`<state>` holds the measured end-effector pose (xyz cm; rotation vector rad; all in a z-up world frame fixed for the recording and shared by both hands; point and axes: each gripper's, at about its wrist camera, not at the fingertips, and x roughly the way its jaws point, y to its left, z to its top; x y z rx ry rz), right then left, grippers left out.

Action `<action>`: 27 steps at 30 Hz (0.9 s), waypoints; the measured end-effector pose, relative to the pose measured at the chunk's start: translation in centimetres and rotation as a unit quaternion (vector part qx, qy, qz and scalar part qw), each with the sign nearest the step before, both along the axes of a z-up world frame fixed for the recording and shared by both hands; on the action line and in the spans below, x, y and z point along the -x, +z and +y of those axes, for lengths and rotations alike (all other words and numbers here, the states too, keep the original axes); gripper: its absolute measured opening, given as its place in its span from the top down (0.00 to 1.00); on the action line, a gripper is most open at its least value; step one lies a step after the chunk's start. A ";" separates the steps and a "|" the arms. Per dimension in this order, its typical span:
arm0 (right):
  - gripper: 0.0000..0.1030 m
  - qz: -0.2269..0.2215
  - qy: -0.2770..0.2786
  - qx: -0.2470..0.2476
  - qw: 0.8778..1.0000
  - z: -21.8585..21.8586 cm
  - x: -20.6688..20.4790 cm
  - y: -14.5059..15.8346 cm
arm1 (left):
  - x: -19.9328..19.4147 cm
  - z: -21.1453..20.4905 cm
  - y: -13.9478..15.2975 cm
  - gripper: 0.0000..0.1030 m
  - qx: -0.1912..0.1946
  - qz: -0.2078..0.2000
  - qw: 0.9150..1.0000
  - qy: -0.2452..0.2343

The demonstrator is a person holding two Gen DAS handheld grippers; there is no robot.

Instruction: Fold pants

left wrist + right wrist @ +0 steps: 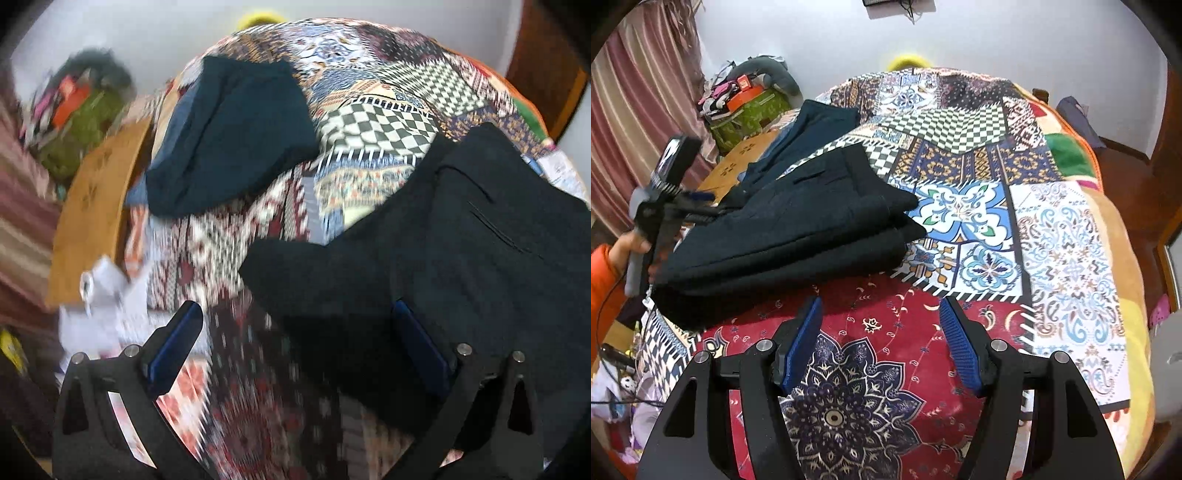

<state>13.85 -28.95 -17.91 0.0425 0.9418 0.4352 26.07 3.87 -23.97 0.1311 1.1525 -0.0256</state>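
Note:
The black pants lie folded in a thick stack on the left half of the patchwork bedspread. My right gripper hovers open over the red patch just in front of the stack, with nothing between its blue pads. In the blurred left wrist view, my left gripper is open wide above the near corner of the black pants. Its right finger is over the cloth and the left one is over the bedspread. The right wrist view shows the left gripper at the stack's left edge, held by a hand in an orange sleeve.
A second dark teal garment lies folded behind the black stack. A wooden board and a green box piled with clutter stand left of the bed. Curtains hang at the far left, and dark wooden furniture stands on the right.

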 end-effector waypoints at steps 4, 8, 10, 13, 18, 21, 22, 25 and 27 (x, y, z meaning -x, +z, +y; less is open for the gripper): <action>0.40 -0.012 -0.003 -0.005 1.000 -0.6 0.4 0.7 | 3.7 1.1 0.7 0.00 0.035 -0.007 0.999 0.017; 0.40 -0.019 -0.001 -0.013 1.000 -0.6 0.9 1.5 | 6.4 0.2 1.5 0.00 0.019 -0.020 0.999 0.016; 0.40 -0.024 0.001 -0.017 1.000 -0.4 1.1 1.8 | 7.5 -0.7 1.8 0.00 0.007 -0.025 1.000 0.008; 0.39 -0.031 0.007 -0.027 0.999 -0.1 1.7 2.4 | 8.6 -1.7 2.1 0.00 0.022 -0.026 0.999 -0.003; 0.36 -0.044 0.021 -0.044 0.998 1.1 2.5 3.4 | 9.3 -4.2 2.2 0.00 0.089 -0.016 0.996 -0.018; 0.36 -0.051 0.031 -0.041 0.997 1.9 2.5 3.5 | 9.4 -6.6 2.3 0.00 0.102 -0.015 0.994 -0.042; 0.36 -0.051 0.033 -0.039 0.997 2.1 2.4 3.3 | 9.4 -7.2 2.6 0.00 0.099 -0.018 0.994 -0.051; 0.36 -0.040 0.028 -0.026 0.998 2.4 1.8 2.2 | 9.6 -8.0 4.1 0.00 0.091 -0.043 0.993 -0.064; 0.36 -0.021 0.016 -0.024 0.999 2.0 1.1 0.9 | 9.4 -7.3 5.2 0.00 0.089 -0.066 0.993 -0.049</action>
